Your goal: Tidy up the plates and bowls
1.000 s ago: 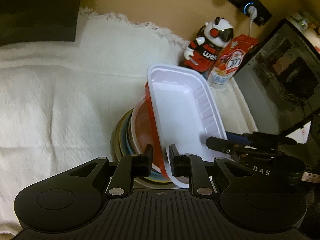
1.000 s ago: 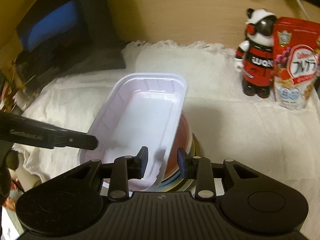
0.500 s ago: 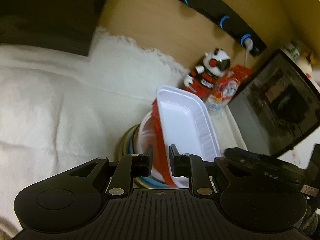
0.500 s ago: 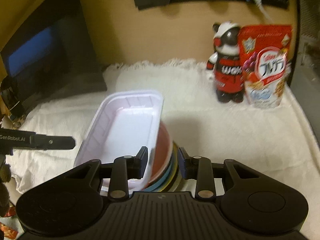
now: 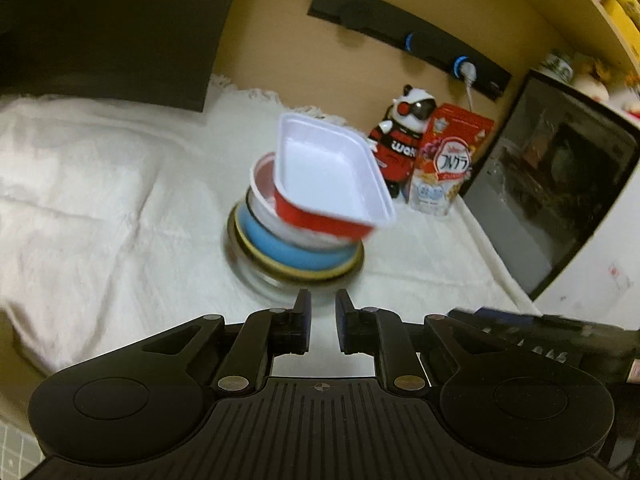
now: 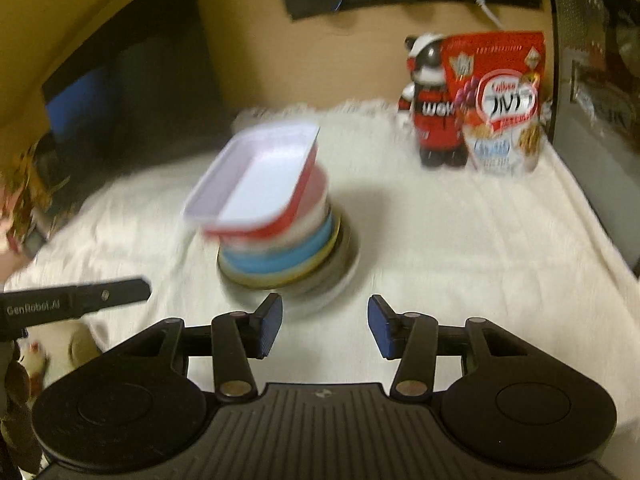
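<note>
**Both grippers clear of the stack**

My left gripper (image 5: 321,322), nearly shut and empty, and right gripper (image 6: 325,327), jaws just widened, have backed off. The red-and-white tray (image 5: 330,178) now sits tilted atop the bowl stack (image 5: 294,246), near the panda figure (image 5: 404,146); stacking looks done.

tray (image 5: 332,172) white, red outside; bowl (image 5: 280,250) blue; cloth (image 5: 100,200) white

Stack of dishes (image 5: 294,240) on the white cloth-covered bench, near its middle. From bottom: a wide grey plate (image 5: 256,276), a yellow-rimmed plate (image 5: 280,270), a blue bowl (image 5: 280,250), a white bowl (image 5: 262,196). On top, tilted and overhanging, a rectangular tray (image 5: 328,172), white inside, red outside.
</note>
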